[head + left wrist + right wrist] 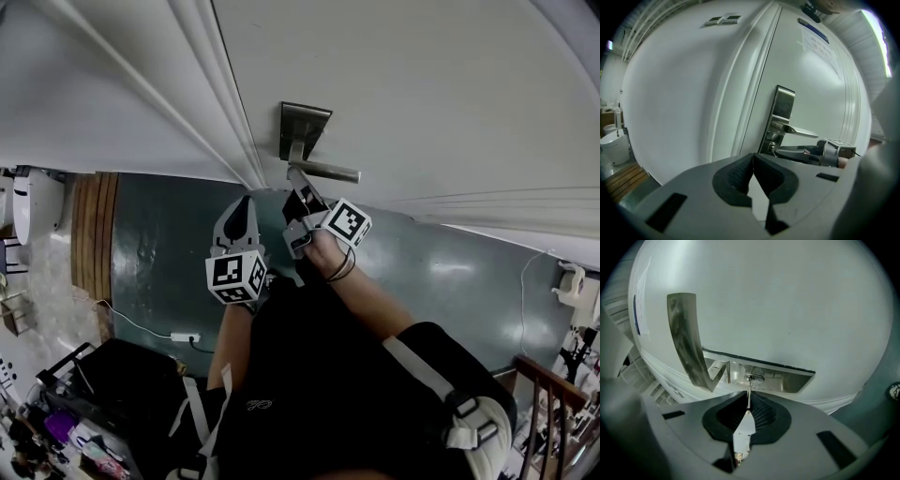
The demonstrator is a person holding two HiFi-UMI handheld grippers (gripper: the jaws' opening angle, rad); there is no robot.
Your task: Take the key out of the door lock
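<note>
Right gripper (748, 404) is clenched on the key (749, 390), which sits in the lock cylinder (753, 378) beneath the lever handle (686, 338). Left gripper (753, 165) hangs back, clenched on nothing. Pull off-axis and the key could bind or slip the pads.

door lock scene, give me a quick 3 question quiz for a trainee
1. True or false: the right gripper is shut on the key, which sits in the lock plate.
2. Fill in: in the left gripper view, the keyhole lies ___ the lever handle.
3. Pick one: the left gripper is A) shut with nothing between its jaws, B) wide open, C) shut on the key.

Key: 1 true; 2 below; 3 A
</note>
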